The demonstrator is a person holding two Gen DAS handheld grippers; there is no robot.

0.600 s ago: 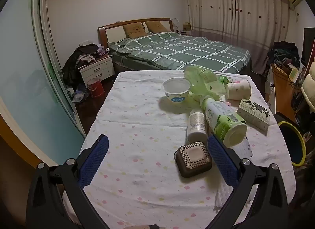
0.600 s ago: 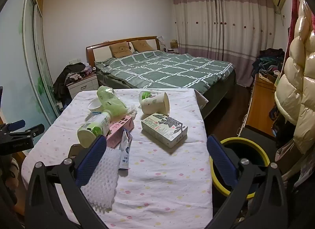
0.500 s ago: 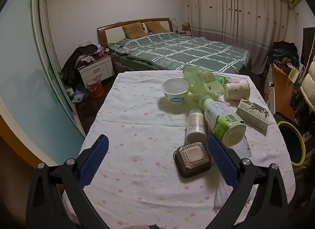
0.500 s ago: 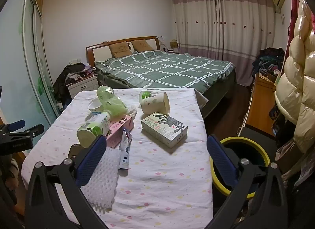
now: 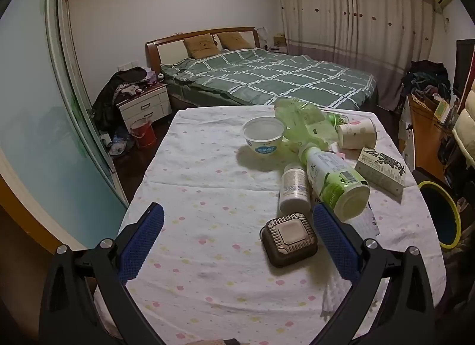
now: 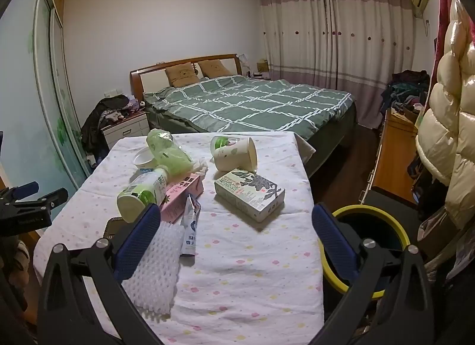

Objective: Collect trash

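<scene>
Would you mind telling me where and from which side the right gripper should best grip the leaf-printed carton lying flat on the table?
Probably across the two long side faces of the leaf-printed carton, from above. It lies flat on its broad face, clear of the paper cup and pink box, and looks narrow enough for the open right gripper.

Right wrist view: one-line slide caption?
Open right gripper above a cloth-covered table littered with a carton, tipped paper cup and foam net; yellow-rimmed bin beside it.
</scene>
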